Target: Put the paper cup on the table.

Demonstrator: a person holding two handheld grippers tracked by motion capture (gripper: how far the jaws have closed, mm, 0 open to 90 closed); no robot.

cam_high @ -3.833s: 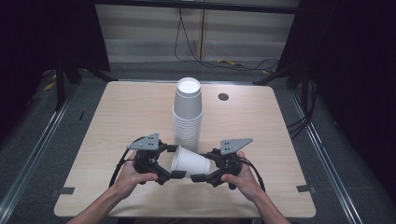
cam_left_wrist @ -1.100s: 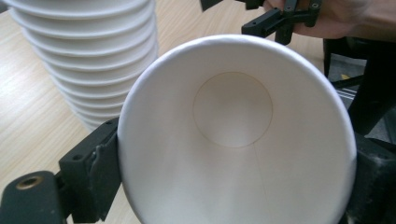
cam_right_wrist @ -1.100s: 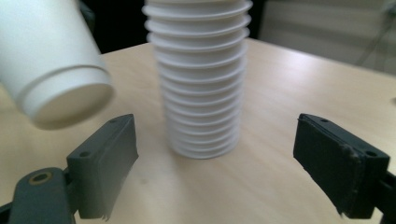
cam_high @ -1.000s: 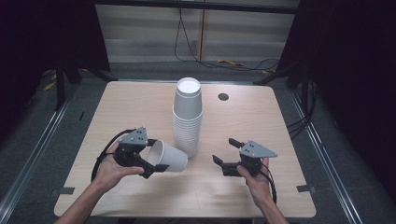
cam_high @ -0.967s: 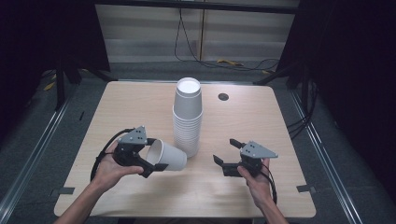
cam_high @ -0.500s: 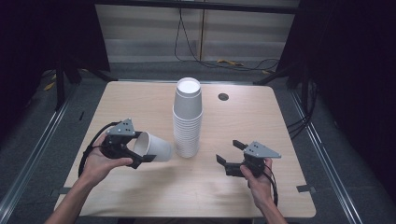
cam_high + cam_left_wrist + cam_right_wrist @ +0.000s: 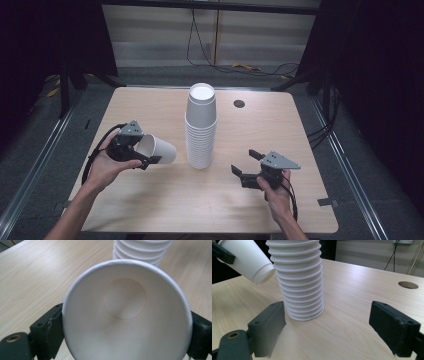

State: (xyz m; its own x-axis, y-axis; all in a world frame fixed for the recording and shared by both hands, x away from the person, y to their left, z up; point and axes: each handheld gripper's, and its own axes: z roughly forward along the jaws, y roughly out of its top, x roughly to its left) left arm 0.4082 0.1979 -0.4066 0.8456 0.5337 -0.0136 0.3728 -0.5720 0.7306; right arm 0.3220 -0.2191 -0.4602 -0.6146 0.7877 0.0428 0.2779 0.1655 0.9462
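On the high view, item one: my left gripper (image 7: 150,159) grips a single white paper cup (image 7: 157,149), held on its side above the left half of the table (image 7: 150,210), base toward the tall stack of cups (image 7: 201,127) at the table's middle, cup and stack apart. Item two: my right gripper (image 7: 245,165) hovers low at the right of the stack, jaws spread wide, holding nothing. Item three: a round cable hole (image 7: 239,104) in the tabletop behind the stack. My judgement on progress: one cup is off the stack and in hand; setting it down somewhere on the bare table is what remains, and the stack has many cups left.

Left gripper view: the cup (image 7: 126,312) faces the camera mouth-first, its rim pinched between the two black jaws at either side, closed only as far as the rim allows. The stack's lower rims (image 7: 142,250) sit beyond it.

Right gripper view: both jaws stand far apart with only table between them. The stack (image 7: 298,280) rises just beyond the left jaw, not touching it; the held cup (image 7: 249,260) hangs tilted at upper left.
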